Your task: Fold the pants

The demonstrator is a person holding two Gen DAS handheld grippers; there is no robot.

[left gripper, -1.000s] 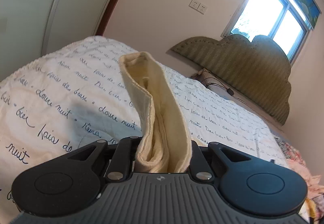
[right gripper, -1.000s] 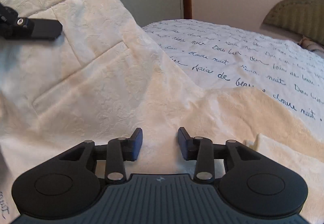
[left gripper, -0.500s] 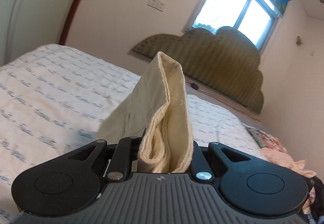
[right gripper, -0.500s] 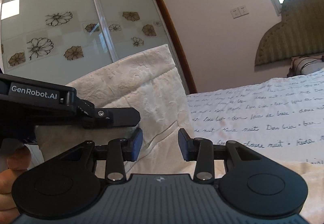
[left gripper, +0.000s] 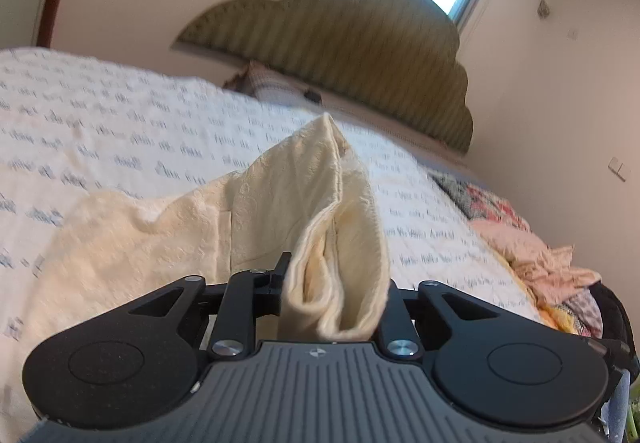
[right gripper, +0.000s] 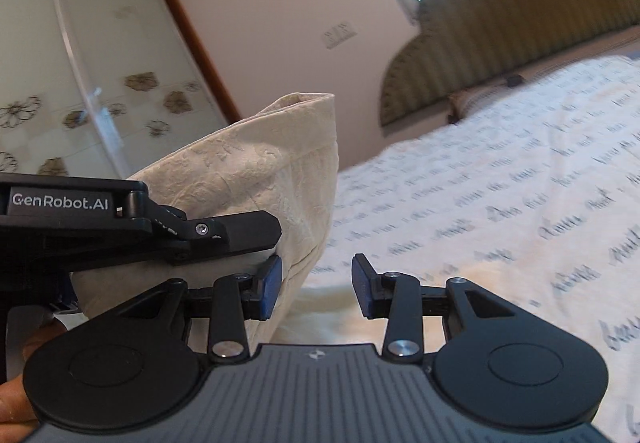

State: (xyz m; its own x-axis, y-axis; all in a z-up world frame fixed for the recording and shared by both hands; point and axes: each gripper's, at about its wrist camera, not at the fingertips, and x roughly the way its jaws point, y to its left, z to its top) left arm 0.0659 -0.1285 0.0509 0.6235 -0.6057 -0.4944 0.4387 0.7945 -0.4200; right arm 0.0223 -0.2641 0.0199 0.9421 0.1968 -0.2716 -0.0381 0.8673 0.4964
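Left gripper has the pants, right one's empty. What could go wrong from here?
1. The left gripper pinches several bunched layers of the pants; a layer may slip out and spoil the fold.
2. The right gripper is open, with the raised cloth against its left finger only; closing now would probably catch just an edge, or nothing.
3. The two grippers sit very close in the right wrist view and could collide.

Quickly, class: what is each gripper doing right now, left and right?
Left gripper: closed on a bunched edge of the cream pants.
Right gripper: open, holding nothing, beside the lifted pants.
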